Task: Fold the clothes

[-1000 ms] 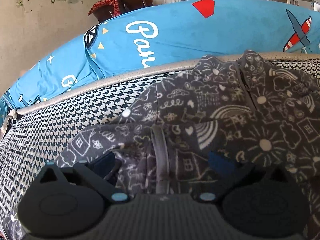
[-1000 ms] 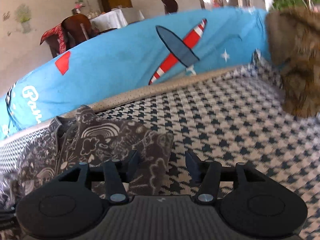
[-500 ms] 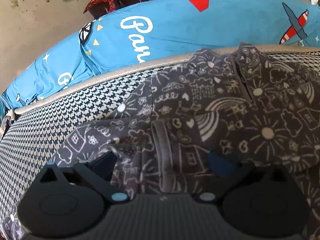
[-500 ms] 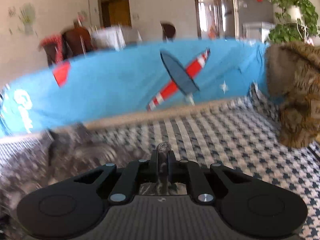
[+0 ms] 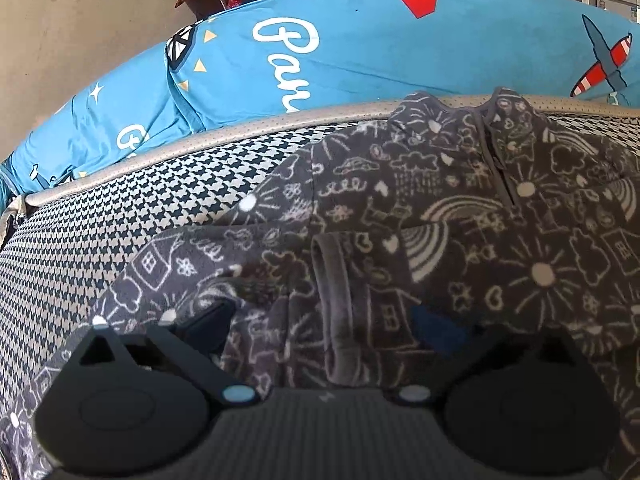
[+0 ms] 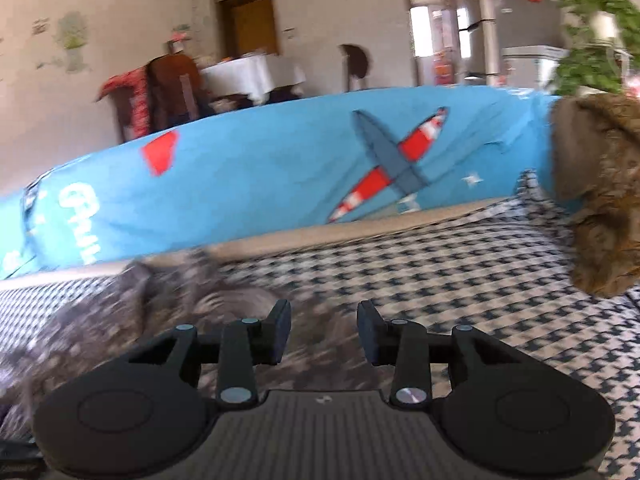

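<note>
houndstooth sofa seat [image 5: 120,216] | our doodle-print fleece top [image 5: 500,240] lies flat, one sleeve [image 5: 248,264] folded in | left gripper [image 5: 320,324] wide, straddling cuff | right gripper [image 6: 324,332] just opened, holding nothing | body folds left

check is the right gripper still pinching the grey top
Apart: the right wrist view shows the right gripper with jaws just opened, nothing between them, the grey top lying below.

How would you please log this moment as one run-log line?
task: fold clothes | left hand-held gripper: open astride grey patterned garment sleeve | right hand-held gripper: just opening, empty, above garment | surface: houndstooth cover
</note>
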Motion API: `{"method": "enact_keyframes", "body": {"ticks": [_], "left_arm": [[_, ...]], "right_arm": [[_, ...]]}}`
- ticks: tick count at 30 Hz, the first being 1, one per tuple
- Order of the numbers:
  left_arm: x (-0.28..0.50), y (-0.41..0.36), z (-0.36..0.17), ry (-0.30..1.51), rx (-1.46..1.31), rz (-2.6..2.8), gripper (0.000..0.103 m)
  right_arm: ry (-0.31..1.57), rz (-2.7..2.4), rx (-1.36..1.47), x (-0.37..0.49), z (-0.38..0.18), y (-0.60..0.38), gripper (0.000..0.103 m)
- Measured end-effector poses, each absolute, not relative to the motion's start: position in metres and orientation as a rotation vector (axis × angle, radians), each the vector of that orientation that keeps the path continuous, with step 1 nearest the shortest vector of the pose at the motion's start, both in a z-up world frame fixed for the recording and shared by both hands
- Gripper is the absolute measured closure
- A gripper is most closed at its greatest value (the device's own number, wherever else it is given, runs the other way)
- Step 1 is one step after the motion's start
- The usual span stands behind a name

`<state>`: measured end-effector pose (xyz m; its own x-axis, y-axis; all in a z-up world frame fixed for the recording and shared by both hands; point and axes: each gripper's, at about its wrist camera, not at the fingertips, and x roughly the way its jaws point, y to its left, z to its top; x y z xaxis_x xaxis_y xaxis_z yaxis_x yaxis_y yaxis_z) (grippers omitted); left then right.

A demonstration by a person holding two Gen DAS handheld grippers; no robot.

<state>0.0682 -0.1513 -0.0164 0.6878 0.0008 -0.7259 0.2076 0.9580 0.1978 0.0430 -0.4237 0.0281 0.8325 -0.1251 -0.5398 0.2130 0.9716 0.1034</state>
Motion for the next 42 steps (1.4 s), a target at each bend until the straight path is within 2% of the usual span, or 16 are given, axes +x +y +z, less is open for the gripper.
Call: {"method": "enact_keyframes", "body": {"ticks": [8,13,20,30,42], "left_arm": [[0.070,-0.148,-0.017,0.847,0.239,-0.110,0.000],[0.069,-0.146,-0.016,0.845,0.239,-0.100,0.000],[0.070,-0.146,-0.021,0.863,0.258,-0.091,0.000],[0.060,-0.142,-0.007,0.845,0.243,-0.096,0.000],[0.048,-0.104,0.016,0.815,0.197,-0.063,0.000]], "right_arm": [[0.715,-0.069,0.235,0.037,0.011,-0.399,0.065],[0.777,-0.162,0.139,0.029,0.004,-0.379,0.065],[0.799,-0.198,0.151,0.031,-0.011,-0.384,0.064],[0.762,-0.167,0.214,0.014,0.007,-0.366,0.063],[0.773,-0.015,0.236,-0.023,0.003,-0.304,0.053]]}}
